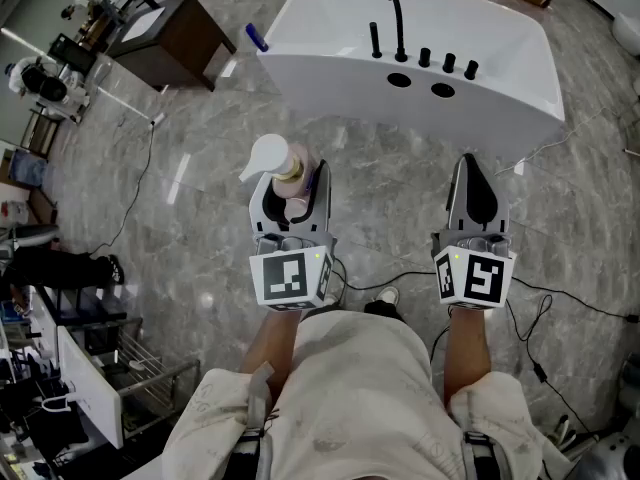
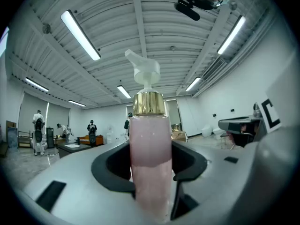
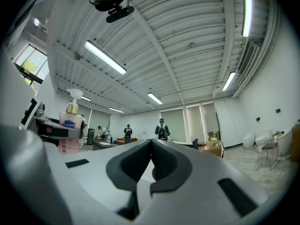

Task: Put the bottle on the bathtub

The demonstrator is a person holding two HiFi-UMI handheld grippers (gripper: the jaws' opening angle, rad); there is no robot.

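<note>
Ahead, the white bathtub (image 1: 330, 83) stood on the marbled floor (image 1: 200, 218), apart from both my tools. My left gripper (image 1: 290, 196) was clamped on the pink pump bottle (image 1: 289, 171), held upright short of the tub. My right gripper (image 1: 476, 180) was closed and empty, its pads seemingly touching.

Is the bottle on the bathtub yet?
No, the left gripper holds the bottle between its jaws, short of the white bathtub.
</note>
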